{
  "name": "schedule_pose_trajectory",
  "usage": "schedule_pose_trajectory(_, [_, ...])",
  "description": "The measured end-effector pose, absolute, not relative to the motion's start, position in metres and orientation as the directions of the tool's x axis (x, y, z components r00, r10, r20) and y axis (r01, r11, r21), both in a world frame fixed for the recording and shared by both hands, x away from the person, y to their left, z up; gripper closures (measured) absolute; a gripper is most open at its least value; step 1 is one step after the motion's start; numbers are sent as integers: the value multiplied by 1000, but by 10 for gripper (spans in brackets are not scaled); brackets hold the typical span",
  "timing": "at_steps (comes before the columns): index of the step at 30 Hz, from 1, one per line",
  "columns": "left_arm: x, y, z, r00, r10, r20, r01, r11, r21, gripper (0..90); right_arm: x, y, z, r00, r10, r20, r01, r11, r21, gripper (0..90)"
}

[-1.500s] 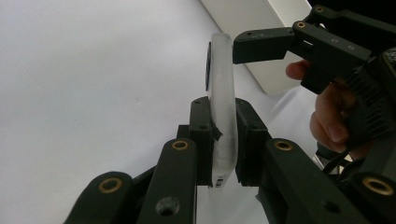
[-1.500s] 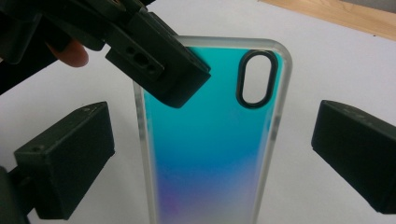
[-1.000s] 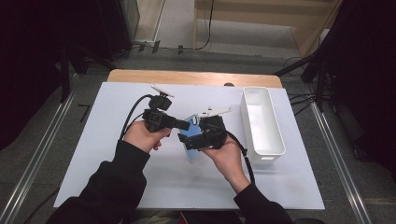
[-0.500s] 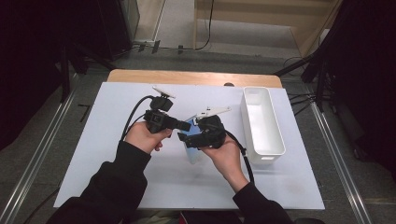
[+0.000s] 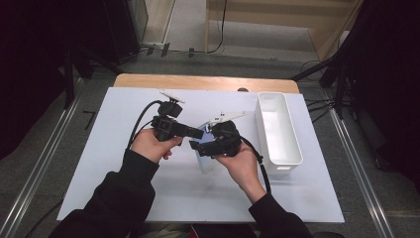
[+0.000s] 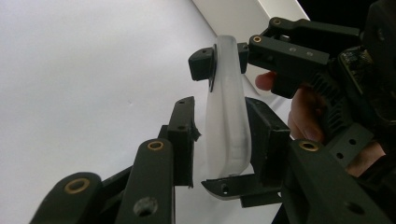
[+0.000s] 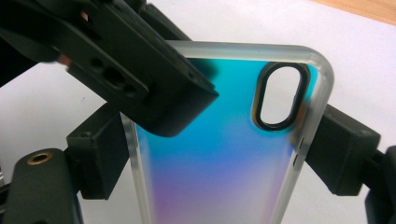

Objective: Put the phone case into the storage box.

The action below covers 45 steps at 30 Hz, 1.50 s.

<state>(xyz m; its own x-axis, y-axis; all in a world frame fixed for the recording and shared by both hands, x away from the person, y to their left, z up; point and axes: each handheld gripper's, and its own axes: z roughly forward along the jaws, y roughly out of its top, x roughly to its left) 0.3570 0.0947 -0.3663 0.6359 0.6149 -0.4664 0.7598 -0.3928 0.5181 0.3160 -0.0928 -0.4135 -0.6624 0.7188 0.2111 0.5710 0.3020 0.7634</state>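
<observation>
Holding the phone case [image 7: 219,154] by its two long edges, my right tongs [image 7: 215,158] have their pads pressed on the frosted rim, one at the lower left of the right gripper view and one at the right edge, just below the oval camera cut-out. The case back shades from teal near the cut-out to violet toward the bottom of that frame. My left tongs [image 6: 219,140] stand around the same case [image 6: 227,107], seen edge-on in the left gripper view as a pale, slightly bowed strip in the middle of the frame; their jaws have just been opening, with a gap showing between the left pad and the case, while the right pad lies close against it, and I cannot tell whether it still touches. In the high view the two tongs meet at the centre of the frame, left tongs [image 5: 195,133] coming from the left and right tongs [image 5: 198,146] from the right, with the case [image 5: 204,161] hanging just below them over the white tabletop [image 5: 114,148]. A white oblong bin [image 5: 277,130] stands on the tabletop to the right of my right hand [image 5: 242,166].
</observation>
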Motion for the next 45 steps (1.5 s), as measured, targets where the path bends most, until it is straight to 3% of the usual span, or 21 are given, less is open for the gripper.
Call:
schedule_pose_trajectory(21, [355,106,-359,718,520,-463,685,-415,599,366,320,-104,-418,-768,583,265,541,368,756,148])
schedule_pose_trajectory(33, [352,111,-355,773,450,-447,629,-457,628,313,322,-120,-413,-840,465,281,491,427,759,148])
schedule_pose_trajectory(45, [352,119,-360,814,419,-402,576,-490,655,312,321,-132,-408,-860,414,296,481,471,739,148])
